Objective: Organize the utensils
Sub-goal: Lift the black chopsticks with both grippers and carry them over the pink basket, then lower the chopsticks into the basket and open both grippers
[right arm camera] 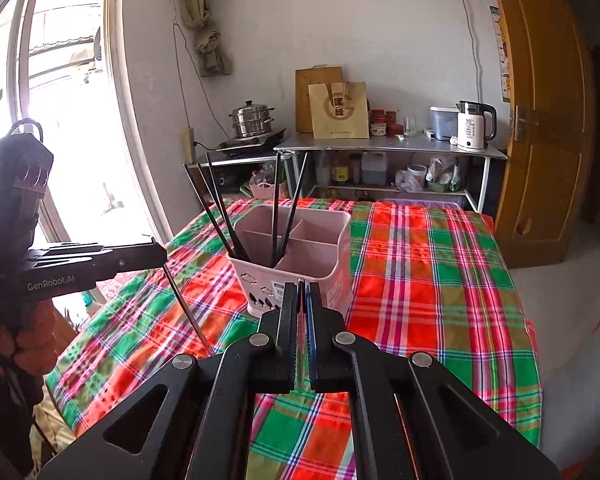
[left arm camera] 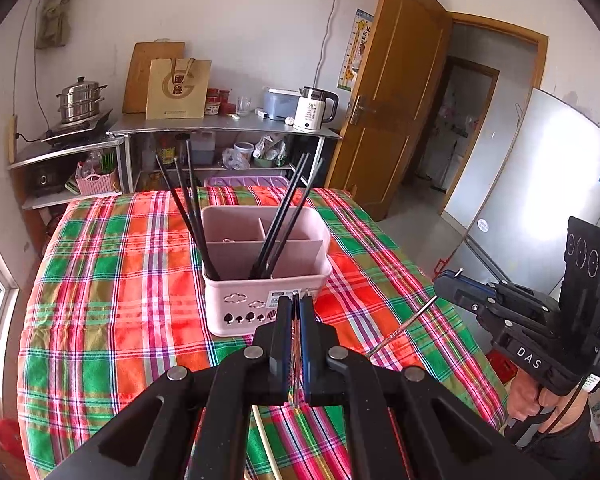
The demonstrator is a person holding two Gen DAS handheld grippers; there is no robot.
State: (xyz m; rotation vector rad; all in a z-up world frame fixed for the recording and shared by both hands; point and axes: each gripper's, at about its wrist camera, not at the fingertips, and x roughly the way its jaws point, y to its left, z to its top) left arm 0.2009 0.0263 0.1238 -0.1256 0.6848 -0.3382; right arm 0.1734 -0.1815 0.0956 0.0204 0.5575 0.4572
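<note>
A pink divided utensil holder (left arm camera: 260, 280) stands on the plaid tablecloth (left arm camera: 112, 320); it also shows in the right wrist view (right arm camera: 300, 256). Several black chopsticks (left arm camera: 284, 216) lean in its front compartments. My left gripper (left arm camera: 296, 302) is shut on a thin metal utensil (left arm camera: 296, 352), just in front of the holder. My right gripper (right arm camera: 301, 288) is shut on another thin metal utensil (right arm camera: 300, 292), near the holder's front right. Each gripper shows in the other view, the right (left arm camera: 440, 284) with its metal rod (left arm camera: 404, 328) hanging, the left (right arm camera: 160, 252) with its rod (right arm camera: 188, 308).
A metal shelf (left arm camera: 228, 124) behind the table carries a kettle (left arm camera: 314, 110), a paper bag, jars and a steamer pot (left arm camera: 80, 98). An open wooden door (left arm camera: 388, 92) and a fridge (left arm camera: 540, 184) stand to the right. A window is on the left (right arm camera: 60, 100).
</note>
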